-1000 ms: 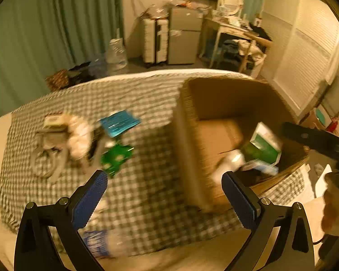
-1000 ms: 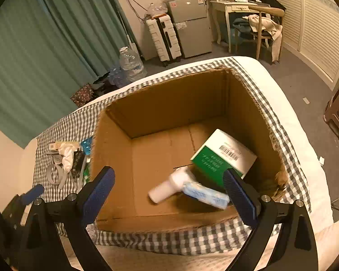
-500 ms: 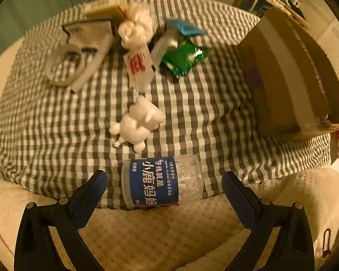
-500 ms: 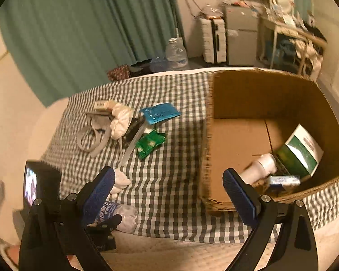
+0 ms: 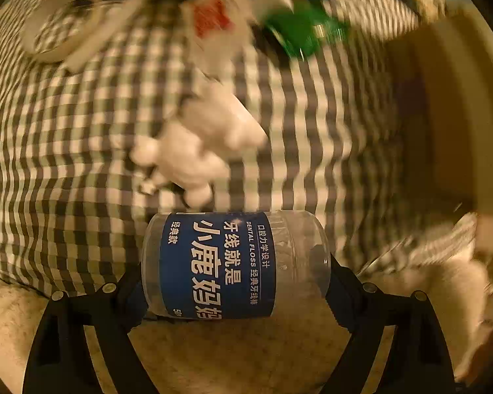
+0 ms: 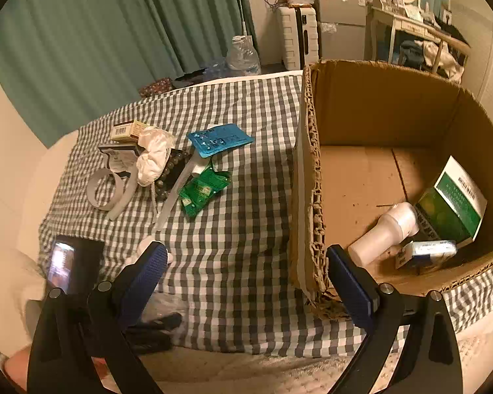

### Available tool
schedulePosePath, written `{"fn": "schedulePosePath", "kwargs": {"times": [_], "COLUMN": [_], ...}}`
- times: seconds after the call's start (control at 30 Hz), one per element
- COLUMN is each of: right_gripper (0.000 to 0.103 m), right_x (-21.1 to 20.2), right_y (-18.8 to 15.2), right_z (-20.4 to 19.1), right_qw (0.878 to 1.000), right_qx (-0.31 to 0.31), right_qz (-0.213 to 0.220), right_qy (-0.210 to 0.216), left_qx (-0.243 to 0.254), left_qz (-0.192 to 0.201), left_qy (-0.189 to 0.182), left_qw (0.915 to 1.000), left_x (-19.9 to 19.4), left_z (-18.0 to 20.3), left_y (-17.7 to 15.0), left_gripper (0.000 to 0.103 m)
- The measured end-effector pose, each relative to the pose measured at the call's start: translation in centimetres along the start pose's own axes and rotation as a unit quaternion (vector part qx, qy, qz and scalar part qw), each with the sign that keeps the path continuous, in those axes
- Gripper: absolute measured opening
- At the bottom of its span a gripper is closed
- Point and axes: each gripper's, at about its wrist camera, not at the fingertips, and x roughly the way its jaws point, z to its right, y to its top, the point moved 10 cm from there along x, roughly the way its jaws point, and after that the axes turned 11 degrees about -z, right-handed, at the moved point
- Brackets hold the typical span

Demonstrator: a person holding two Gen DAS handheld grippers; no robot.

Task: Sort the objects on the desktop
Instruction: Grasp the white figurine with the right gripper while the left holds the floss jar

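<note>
In the left wrist view, my left gripper (image 5: 235, 282) has its fingers against both ends of a clear dental floss jar (image 5: 233, 264) with a blue label, lying on its side at the near edge of the checked cloth (image 5: 65, 151). A small white plush toy (image 5: 197, 144) lies just beyond it. In the right wrist view, my right gripper (image 6: 246, 282) is open and empty, held above the cloth beside the open cardboard box (image 6: 309, 177). The box holds a green-and-white carton (image 6: 453, 203), a white bottle (image 6: 384, 236) and a small blue-white box (image 6: 424, 256).
On the cloth lie a green packet (image 6: 203, 192), a blue pouch (image 6: 218, 139), a white comb (image 6: 176, 195), dark beads (image 6: 167, 174), a crumpled tissue (image 6: 154, 156), a grey strap (image 6: 110, 190) and a small carton (image 6: 126, 130). My left gripper's body (image 6: 75, 266) sits at lower left.
My left gripper dropped toward the floss jar and closed in on it; the jar now fills the space between its fingers. My right gripper pulled back from above the box and stays open.
</note>
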Motion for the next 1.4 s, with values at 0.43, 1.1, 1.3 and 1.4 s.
{"fn": "schedulePosePath", "kwargs": {"times": [0.43,1.1,1.3,1.4], "right_gripper": [0.097,0.078,0.065,0.062], "right_x": [0.4,18.4,17.3,16.1], "right_y": [2.4,-2.4,-2.1,-1.3], "right_z": [-10.3,-16.6,-15.9,-15.5], "right_qw": [0.991,0.944,0.95,0.956], "right_qx": [-0.133,-0.224,-0.206,-0.192], "right_qz": [0.031,-0.241,-0.235,-0.22], "right_qy": [-0.007,-0.036,-0.021,-0.009], "left_qx": [-0.198,-0.188,-0.192,-0.194], "left_qz": [0.215,0.202,0.206,0.211], "left_qy": [0.029,0.045,0.043,0.042], "left_qw": [0.9558,0.96,0.9585,0.9571], "left_x": [-7.8,-5.9,-6.1,-6.4], "left_z": [-17.8,-17.5,-17.6,-17.5], "left_y": [0.9,2.5,2.1,1.8], "left_gripper": [0.09,0.09,0.09,0.09]}}
